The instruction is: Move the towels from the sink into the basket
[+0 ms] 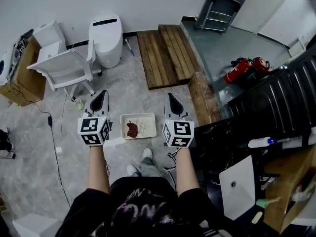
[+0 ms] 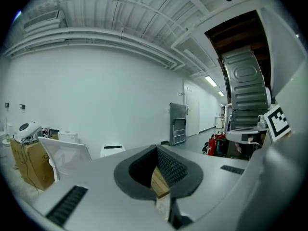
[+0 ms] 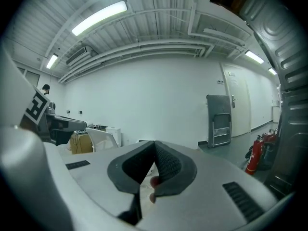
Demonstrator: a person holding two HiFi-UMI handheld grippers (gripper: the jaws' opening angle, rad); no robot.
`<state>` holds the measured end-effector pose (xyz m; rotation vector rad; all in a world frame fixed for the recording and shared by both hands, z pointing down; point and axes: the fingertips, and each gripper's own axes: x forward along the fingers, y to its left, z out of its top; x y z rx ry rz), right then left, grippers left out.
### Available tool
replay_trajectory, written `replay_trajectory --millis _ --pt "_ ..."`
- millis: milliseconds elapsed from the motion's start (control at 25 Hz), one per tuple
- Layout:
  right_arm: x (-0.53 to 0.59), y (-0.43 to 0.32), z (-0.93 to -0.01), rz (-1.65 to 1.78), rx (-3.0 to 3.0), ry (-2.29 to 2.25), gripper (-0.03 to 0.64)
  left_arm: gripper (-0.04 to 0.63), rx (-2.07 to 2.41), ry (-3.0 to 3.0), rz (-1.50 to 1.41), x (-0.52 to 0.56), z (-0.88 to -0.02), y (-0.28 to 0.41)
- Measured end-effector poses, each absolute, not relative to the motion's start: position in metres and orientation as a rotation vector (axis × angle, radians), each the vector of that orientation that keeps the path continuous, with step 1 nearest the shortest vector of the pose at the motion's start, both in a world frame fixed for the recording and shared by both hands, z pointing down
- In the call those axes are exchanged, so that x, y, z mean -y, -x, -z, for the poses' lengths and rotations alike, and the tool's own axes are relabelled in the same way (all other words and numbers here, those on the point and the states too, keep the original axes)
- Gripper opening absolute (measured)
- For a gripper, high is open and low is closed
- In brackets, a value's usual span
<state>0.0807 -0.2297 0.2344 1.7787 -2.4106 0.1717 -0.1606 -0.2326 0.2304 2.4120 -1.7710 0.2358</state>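
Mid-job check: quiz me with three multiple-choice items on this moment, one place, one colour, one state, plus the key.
1. Where is the basket? A on the floor between left tongs and right tongs; B held in the left tongs; C hung on the right tongs.
2. The towel in it is: A blue; B reddish-brown; C white.
3. The left tongs are: A wide open; B shut on a towel; C shut, empty.
Key: 1 A, the head view shows it on the floor between them; 2 B, a red-brown heap on white mesh; 3 C, the pads meet with nothing between.
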Motion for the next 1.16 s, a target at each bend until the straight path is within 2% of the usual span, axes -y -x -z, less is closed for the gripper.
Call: replay_trajectory --millis 1160 --pt "0.183 -0.062 -0.182 -0.027 2.470 -1.781 0.014 0.017 1.860 -2.490 -0.167 0.179 -0.167 0.175"
